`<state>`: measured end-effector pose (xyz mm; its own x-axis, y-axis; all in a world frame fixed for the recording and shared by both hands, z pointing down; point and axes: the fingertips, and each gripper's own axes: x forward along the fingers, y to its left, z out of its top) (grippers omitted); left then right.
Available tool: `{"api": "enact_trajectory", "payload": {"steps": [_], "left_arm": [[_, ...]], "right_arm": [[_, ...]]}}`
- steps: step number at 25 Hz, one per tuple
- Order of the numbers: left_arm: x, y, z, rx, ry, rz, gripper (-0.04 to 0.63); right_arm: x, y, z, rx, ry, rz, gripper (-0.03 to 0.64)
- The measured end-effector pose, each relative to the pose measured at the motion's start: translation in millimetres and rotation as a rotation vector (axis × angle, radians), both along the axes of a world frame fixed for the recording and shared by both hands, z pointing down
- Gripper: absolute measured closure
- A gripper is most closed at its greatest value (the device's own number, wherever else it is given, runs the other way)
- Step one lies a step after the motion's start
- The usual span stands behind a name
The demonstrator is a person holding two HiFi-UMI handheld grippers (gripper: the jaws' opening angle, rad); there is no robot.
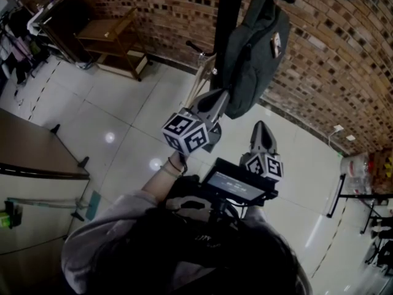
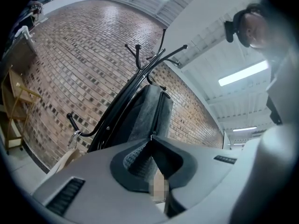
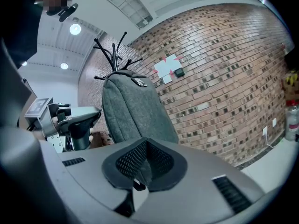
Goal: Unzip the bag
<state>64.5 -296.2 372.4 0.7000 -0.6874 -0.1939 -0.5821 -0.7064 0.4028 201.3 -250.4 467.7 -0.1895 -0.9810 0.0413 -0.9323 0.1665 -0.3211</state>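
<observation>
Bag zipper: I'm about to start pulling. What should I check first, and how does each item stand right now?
1. Bag hangs on the coat stand: ok.
2. Left gripper at the bag's lower end, jaws shut: ok.
3. Zipper pull actually pinched in the left jaws: cannot tell.
4. Right gripper steadying the bag: not ok. Its jaws are shut and it is not touching the bag.

Grey fabric bag (image 1: 255,54), hanging upright from black coat stand (image 1: 228,17)
</observation>
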Motion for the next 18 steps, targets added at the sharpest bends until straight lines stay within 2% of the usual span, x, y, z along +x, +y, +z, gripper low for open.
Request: {"api": "enact_trajectory", "payload": {"steps": [3,7,12,18], "left_arm": [[1.1,0.1,13.9,-0.013,-0.024,-0.003,0.586],[1.5,2.3,31.4,-0.051,-0.019,0.005,0.586],[2.6,1.9,45.5,-0.06,-0.045,0.0,0.586],[4.2,1.7,65.7,-0.104,-0.021,0.016,0.586]], "right_arm": [[-0.2,0.4,-1.6,-0.003,-0.001,0.003,0.618],[1.1,2.3,-1.4,-0.006,0.004,0.01,0.618],[2.0,4.2,-1.9,-0.004,0.008,0.015,0.618],[4.4,7.4,-3.5,-0.001,0.011,0.025,0.618]]}}
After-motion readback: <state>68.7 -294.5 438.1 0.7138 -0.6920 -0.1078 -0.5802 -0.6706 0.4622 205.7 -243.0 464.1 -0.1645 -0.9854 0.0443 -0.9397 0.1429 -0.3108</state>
